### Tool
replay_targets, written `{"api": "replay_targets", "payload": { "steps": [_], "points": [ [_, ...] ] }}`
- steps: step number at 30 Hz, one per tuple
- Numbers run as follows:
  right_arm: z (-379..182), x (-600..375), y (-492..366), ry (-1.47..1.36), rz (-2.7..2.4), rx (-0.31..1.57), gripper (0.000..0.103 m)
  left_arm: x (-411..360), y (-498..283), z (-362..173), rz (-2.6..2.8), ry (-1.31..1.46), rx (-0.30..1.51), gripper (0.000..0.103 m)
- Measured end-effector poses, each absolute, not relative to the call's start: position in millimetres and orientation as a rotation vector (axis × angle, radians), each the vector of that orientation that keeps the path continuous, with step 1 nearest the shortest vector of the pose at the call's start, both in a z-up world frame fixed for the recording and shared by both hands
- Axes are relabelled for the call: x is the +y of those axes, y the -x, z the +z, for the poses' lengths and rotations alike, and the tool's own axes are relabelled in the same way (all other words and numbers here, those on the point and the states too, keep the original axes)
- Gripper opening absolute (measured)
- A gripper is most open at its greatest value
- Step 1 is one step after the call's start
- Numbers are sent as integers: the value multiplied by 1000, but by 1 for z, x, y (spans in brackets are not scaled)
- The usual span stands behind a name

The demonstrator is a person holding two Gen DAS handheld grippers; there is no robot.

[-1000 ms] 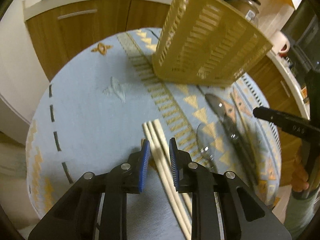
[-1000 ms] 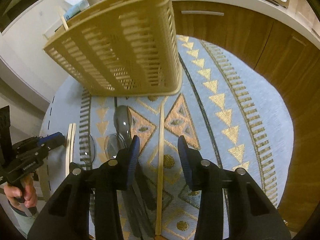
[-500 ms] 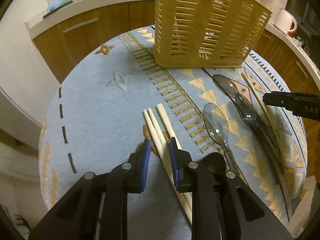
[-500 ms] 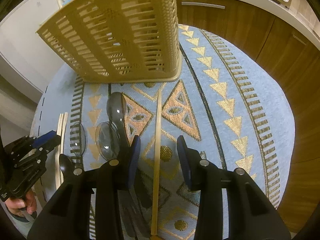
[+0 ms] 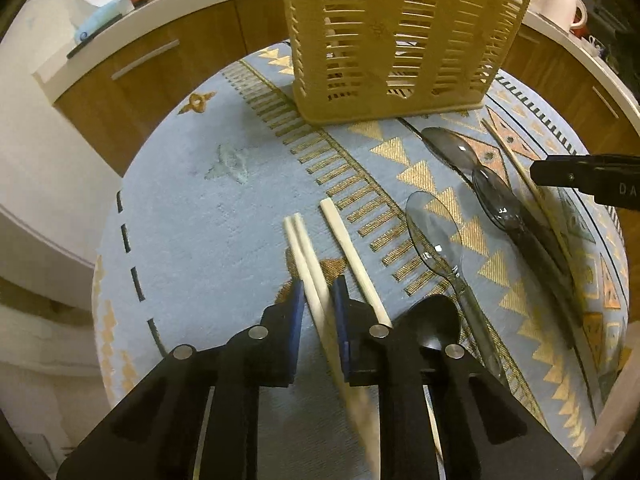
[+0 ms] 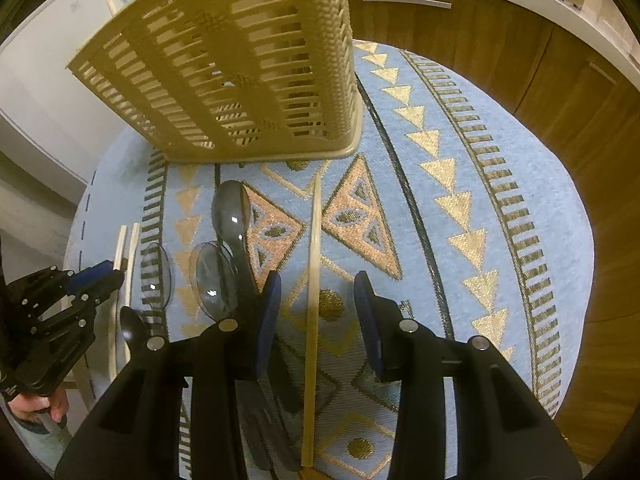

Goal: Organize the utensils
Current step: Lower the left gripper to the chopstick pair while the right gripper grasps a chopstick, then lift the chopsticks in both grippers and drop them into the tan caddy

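Note:
My left gripper (image 5: 318,292) points down at a pair of pale chopsticks (image 5: 306,248) on the blue patterned cloth. Its jaws are closing, and the blue pads sit against the pair. A third chopstick (image 5: 352,256) lies just right of them. Right of that are a black spoon (image 5: 436,320) and clear plastic spoons (image 5: 434,224). My right gripper (image 6: 316,292) hangs open over a single chopstick (image 6: 314,260), which lies untouched between its jaws. A tan slotted basket (image 6: 240,72) stands at the far side of the table.
The round table's cloth (image 6: 500,220) ends close to wooden cabinets (image 6: 560,80) under a white counter. A white mug (image 5: 564,8) stands on the counter at the right. A hand (image 6: 36,404) holds the left gripper's handle at the table's left edge.
The left gripper's jaws have narrowed onto the pair of chopsticks, and it has rolled and shifted a little. The right gripper has stayed over the single chopstick.

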State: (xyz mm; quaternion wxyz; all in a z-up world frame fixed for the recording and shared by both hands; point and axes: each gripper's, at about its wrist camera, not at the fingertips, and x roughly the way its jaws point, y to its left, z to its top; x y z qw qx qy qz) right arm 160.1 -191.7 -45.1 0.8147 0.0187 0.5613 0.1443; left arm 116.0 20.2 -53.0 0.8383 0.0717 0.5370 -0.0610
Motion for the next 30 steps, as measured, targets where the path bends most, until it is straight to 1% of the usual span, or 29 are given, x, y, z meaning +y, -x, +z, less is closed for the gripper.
{"api": "replay_targets", "payload": {
  "steps": [7, 8, 9, 10, 12, 13, 16, 18, 19, 21, 24, 30],
  "points": [
    [-51, -180, -168, 29, 310, 1259, 35, 36, -122, -52, -135, -119, 1155, 11],
    [-52, -178, -168, 47, 308, 1257, 33, 37, -123, -52, -141, -112, 1160, 12],
    [-51, -175, -167, 82, 300, 1256, 29, 38, -124, -52, -149, -107, 1172, 12],
    [-51, -173, -166, 104, 295, 1256, 23, 38, -125, -51, -154, -106, 1183, 13],
    [-50, -169, -166, 138, 289, 1262, 14, 36, -127, -51, -172, -106, 1208, 18],
    [-50, -168, -167, 152, 289, 1265, 6, 33, -128, -51, -177, -117, 1214, 20],
    [-49, -164, -167, 181, 300, 1272, 5, 24, -128, -53, -167, -187, 1225, 19],
    [-48, -164, -167, 179, 305, 1270, 5, 18, -127, -54, -164, -237, 1222, 16],
    [-47, -164, -166, 175, 310, 1268, 5, 15, -126, -54, -169, -249, 1221, 11],
    [-44, -164, -163, 157, 323, 1244, 5, 9, -123, -54, -155, -286, 1210, 10],
    [-34, -167, -155, 94, 385, 1178, 5, 10, -120, -52, -156, -247, 1173, 9],
    [-9, -191, -136, -33, 449, 1022, 5, 20, -102, -6, -209, -81, 931, 9]
  ]
}}
